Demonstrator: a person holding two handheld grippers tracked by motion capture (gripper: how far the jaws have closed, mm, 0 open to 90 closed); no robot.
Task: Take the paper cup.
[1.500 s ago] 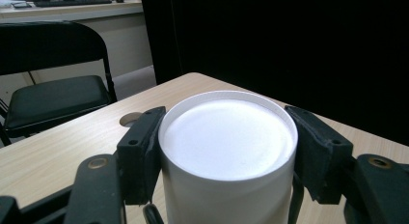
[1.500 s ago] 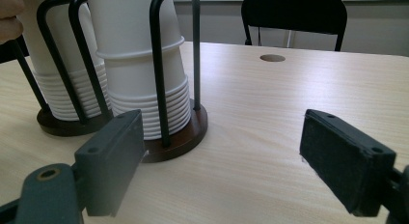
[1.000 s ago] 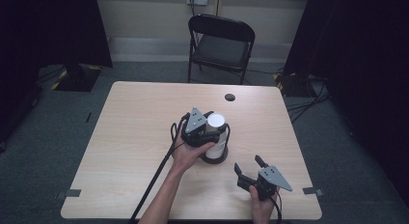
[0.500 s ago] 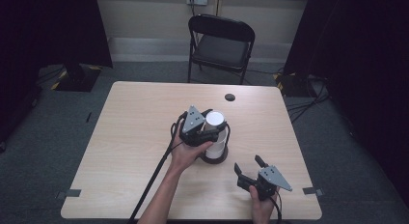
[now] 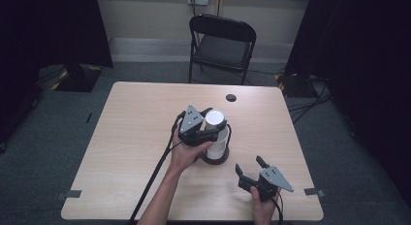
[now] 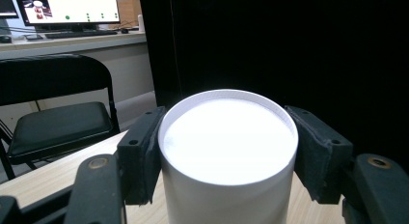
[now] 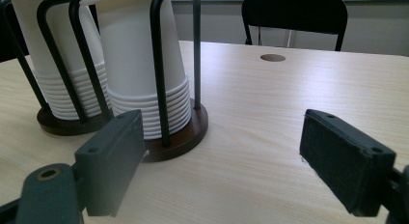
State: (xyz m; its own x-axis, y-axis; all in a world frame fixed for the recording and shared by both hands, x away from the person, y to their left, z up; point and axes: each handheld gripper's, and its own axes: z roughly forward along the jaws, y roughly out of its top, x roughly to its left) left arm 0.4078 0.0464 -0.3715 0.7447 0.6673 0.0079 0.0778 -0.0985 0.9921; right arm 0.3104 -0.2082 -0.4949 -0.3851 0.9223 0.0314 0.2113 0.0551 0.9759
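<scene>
A stack of upturned white paper cups [image 5: 216, 137] stands in a black wire rack on a round dark base [image 5: 216, 158] at mid-table. My left gripper [image 5: 212, 134] comes in from the left at the stack's top. Its pads press both sides of the top cup [image 6: 226, 142], so the left gripper [image 6: 226, 151] is shut on it. The right gripper view shows two cup stacks side by side, the nearer stack [image 7: 144, 64] and a second stack [image 7: 58, 55], each on its own base. My right gripper [image 5: 249, 164] rests open near the table's front right, empty [image 7: 222, 156].
The wooden table [image 5: 131, 128] has a round dark hole [image 5: 231, 97] near its far edge. A black folding chair [image 5: 222, 40] stands behind the table. The left gripper's cable [image 5: 155, 171] trails towards the front edge. A desk with a monitor [image 6: 67, 7] lies beyond.
</scene>
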